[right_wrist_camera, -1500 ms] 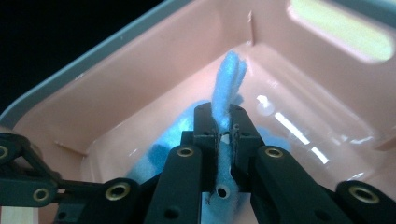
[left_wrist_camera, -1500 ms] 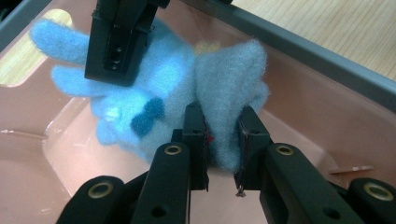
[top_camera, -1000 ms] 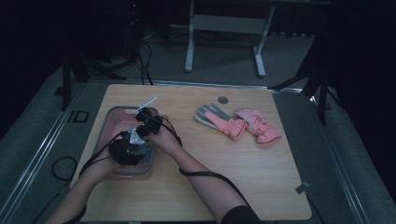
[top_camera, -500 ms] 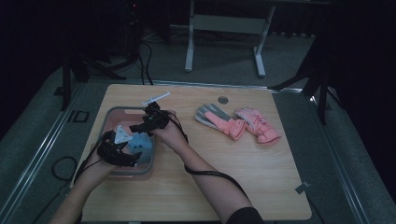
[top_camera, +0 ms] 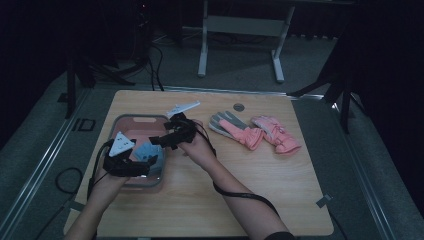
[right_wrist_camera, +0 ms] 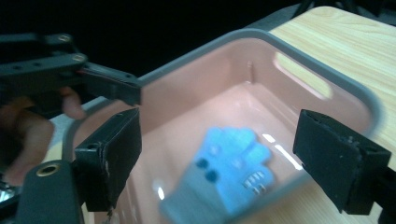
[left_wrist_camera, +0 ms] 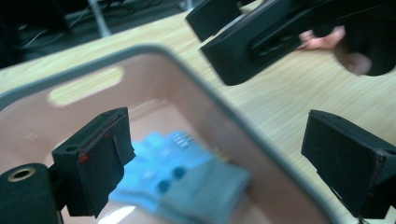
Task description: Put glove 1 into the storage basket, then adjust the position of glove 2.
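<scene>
A blue glove with a grey cuff (top_camera: 147, 151) lies flat on the floor of a pink bin (top_camera: 131, 119) at the table's left. My left gripper (top_camera: 146, 167) hovers over the bin's near side, jaws wide apart. They have just been opening, with nothing between them. The right gripper (top_camera: 159, 140) is over the bin's right rim, and its jaws have also just been opening. In the left gripper view the glove (left_wrist_camera: 173, 175) lies below the open left gripper (left_wrist_camera: 219, 163). In the right gripper view the glove (right_wrist_camera: 229, 172) lies beneath the open right gripper (right_wrist_camera: 224, 156).
Two pink gloves lie side by side right of centre, one with grey fingers (top_camera: 235, 127), one all pink (top_camera: 276, 135). A small dark disc (top_camera: 238, 106) sits near the far edge. Bare wooden tabletop (top_camera: 280, 195) stretches across the front right.
Both grippers have risen from the bin's floor and spread apart, the right one toward the right rim. Their jaws have widened, and the blue glove now lies loose in the bin.
</scene>
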